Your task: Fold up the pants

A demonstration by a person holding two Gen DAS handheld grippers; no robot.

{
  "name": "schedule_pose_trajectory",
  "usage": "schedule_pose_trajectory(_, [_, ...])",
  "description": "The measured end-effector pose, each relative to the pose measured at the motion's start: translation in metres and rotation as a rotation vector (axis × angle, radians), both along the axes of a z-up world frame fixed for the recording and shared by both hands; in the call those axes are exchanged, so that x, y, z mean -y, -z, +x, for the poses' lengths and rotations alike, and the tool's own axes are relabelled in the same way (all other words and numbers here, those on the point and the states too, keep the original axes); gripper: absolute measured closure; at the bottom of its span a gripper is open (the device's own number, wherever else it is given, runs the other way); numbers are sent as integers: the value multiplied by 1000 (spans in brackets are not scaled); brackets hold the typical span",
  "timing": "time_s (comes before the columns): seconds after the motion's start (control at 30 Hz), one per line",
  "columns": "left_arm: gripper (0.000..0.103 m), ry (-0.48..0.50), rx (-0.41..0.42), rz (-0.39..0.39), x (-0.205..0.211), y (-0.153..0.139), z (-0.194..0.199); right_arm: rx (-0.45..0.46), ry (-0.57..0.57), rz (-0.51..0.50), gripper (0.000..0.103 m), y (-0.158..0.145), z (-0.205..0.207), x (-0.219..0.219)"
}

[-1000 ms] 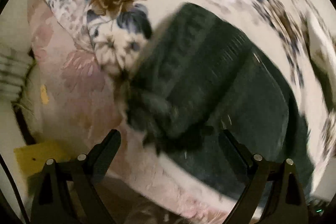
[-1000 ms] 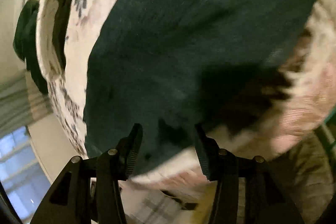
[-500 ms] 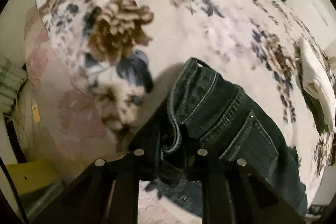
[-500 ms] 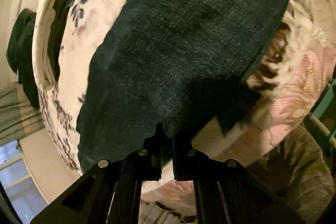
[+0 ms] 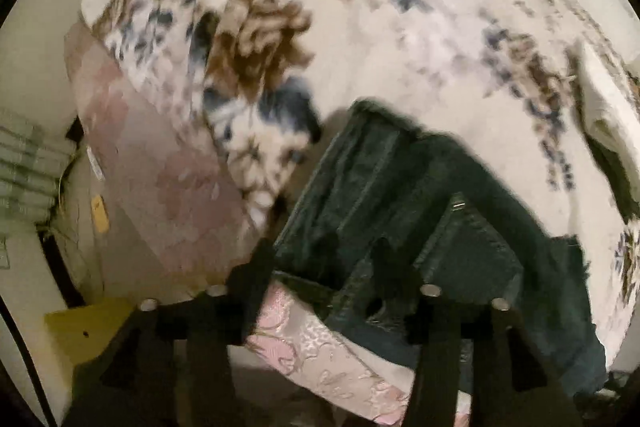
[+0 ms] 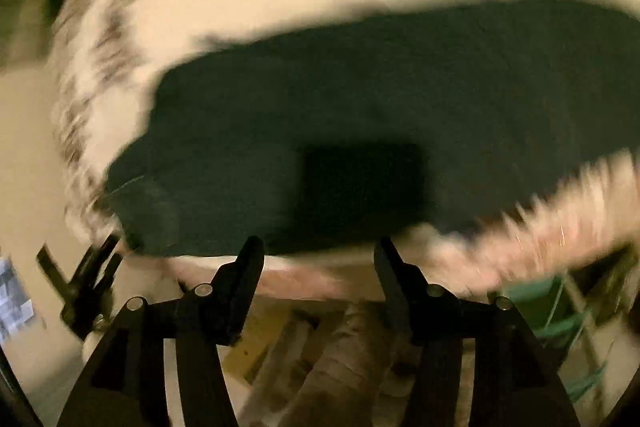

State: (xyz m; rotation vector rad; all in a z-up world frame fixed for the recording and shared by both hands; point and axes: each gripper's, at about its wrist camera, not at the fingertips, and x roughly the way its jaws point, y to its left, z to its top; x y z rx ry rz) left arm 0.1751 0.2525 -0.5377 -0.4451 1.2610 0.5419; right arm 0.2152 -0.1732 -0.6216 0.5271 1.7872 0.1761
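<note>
Both tools released, jaws just reopened, nothing between them: left tool (image 5: 320,259) over pants (image 5: 440,211) waistband, right tool (image 6: 318,255) off the bed-edge hem. Regrasp both ends evenly before folding.

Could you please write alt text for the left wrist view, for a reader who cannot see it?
Dark jeans lie on a floral blanket at the bed's edge. The left claw stands open above the waistband, gripping nothing.

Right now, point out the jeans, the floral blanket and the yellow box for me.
jeans (image 5: 404,187): left wrist view, on the dark denim near the waistband.
floral blanket (image 5: 256,55): left wrist view, on the large brown flower.
yellow box (image 5: 88,327): left wrist view, on its top face.
</note>
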Motion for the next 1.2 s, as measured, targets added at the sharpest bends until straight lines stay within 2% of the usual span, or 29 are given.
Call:
schedule_pose_trajectory(0.03, [27,13,-2,28,5,-3,3,28,-50,8,43,-6,23,-18])
schedule_pose_trajectory(0.1, [25,29,-2,66,10,-3,13,103,-132,61,43,-9,81,-62])
schedule_pose_trajectory(0.17, [25,26,6,57,11,1,22,117,-191,95,43,3,135,-102])
schedule_pose_trajectory(0.23, [25,26,2,44,15,8,32,38,-228,110,43,33,179,-133])
schedule_pose_trajectory(0.27, [25,31,-8,37,15,15,37,-34,-231,115,43,54,193,-147])
schedule_pose_trajectory(0.33, [25,47,-32,39,20,25,46,-172,-266,100,44,82,195,-160])
schedule_pose_trajectory(0.37, [25,59,-42,31,21,32,48,-192,-289,59,51,89,198,-167])
schedule_pose_trajectory(0.4, [25,67,-52,29,23,37,49,-180,-320,27,77,88,199,-171])
schedule_pose_trajectory(0.43, [25,72,-61,26,24,41,49,-172,-317,38,85,84,199,-173])
schedule_pose_trajectory(0.47, [25,77,-69,22,24,45,48,-164,-304,28,92,77,203,-176])
schedule_pose_trajectory(0.57, [23,94,-79,20,24,53,42,-51,-209,-9,94,46,219,-164])
schedule_pose_trajectory(0.6, [23,97,-80,19,23,54,41,-33,-202,-13,103,43,225,-163])
schedule_pose_trajectory(0.67, [23,98,-87,19,22,53,36,40,-183,-66,103,33,232,-154])
schedule_pose_trajectory(0.7, [23,94,-88,12,21,52,34,70,-161,-52,102,29,241,-150])
schedule_pose_trajectory(0.77, [24,89,-88,5,19,49,31,31,-170,37,101,30,252,-146])
schedule_pose_trajectory(0.8, [24,84,-88,3,18,47,29,-12,-205,91,92,31,252,-150])
schedule_pose_trajectory(0.83, [24,81,-89,0,18,46,28,-42,-253,89,83,33,249,-155])
schedule_pose_trajectory(0.9, [24,74,-87,4,17,43,26,-43,-347,47,35,32,238,-159])
schedule_pose_trajectory(0.93, [24,76,-90,11,18,43,26,-50,-376,34,30,35,234,-164])
schedule_pose_trajectory(1.03, [23,104,-121,33,21,50,27,-82,-449,22,34,54,217,-175])
schedule_pose_trajectory(1.07, [21,124,-133,46,24,54,27,-76,-473,-16,56,62,211,-178])
schedule_pose_trajectory(1.1, [20,155,-143,63,28,58,29,-68,-461,-22,60,67,210,-176])
schedule_pose_trajectory(1.13, [20,175,-150,73,30,59,30,-75,-408,-17,61,70,211,-170])
schedule_pose_trajectory(1.17, [20,190,-159,80,31,59,31,-91,-337,0,69,71,216,-164])
schedule_pose_trajectory(1.2, [20,201,-164,82,32,56,33,-76,-234,41,73,62,222,-152])
